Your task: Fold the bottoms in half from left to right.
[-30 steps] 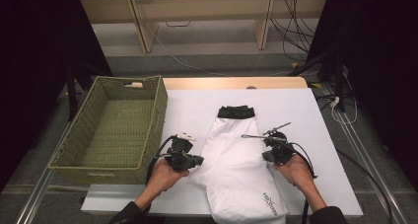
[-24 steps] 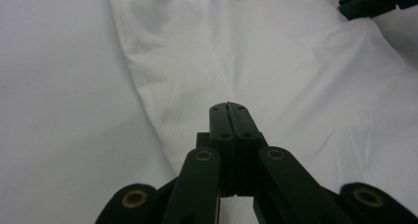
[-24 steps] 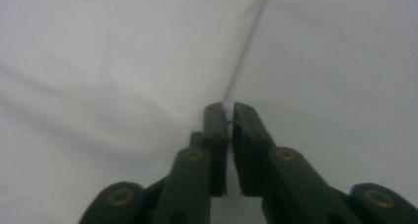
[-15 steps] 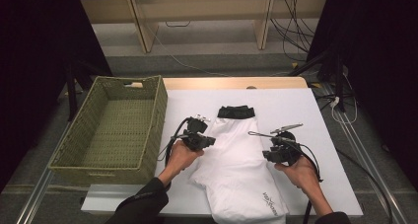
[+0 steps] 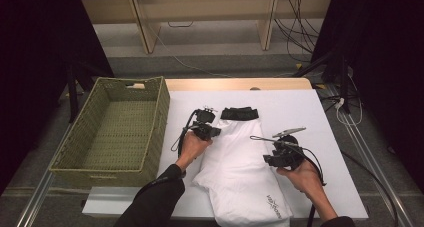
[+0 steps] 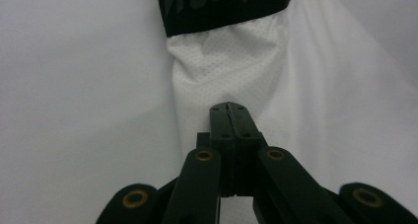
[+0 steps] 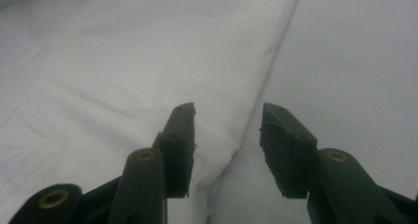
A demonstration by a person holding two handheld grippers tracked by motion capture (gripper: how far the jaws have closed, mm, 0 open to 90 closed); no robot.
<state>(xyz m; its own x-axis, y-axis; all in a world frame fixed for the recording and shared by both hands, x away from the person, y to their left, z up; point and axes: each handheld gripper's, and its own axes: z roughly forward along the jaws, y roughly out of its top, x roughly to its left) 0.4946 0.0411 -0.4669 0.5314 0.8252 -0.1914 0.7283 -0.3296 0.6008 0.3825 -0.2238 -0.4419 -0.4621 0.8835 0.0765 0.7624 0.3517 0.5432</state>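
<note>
With the left gripper pressed together, moved up toward the black waistband, the right gripper has just spread, releasing the white shorts edge for regrasping.

A lab – black curtains, loose cables, rail-framed table

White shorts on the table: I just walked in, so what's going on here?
A person is working on folded white shorts with a black waistband, beside a wicker basket. The left gripper, shut, rests near the waistband. The right gripper has just been opening over the shorts' edge, nothing between its jaws.
</note>
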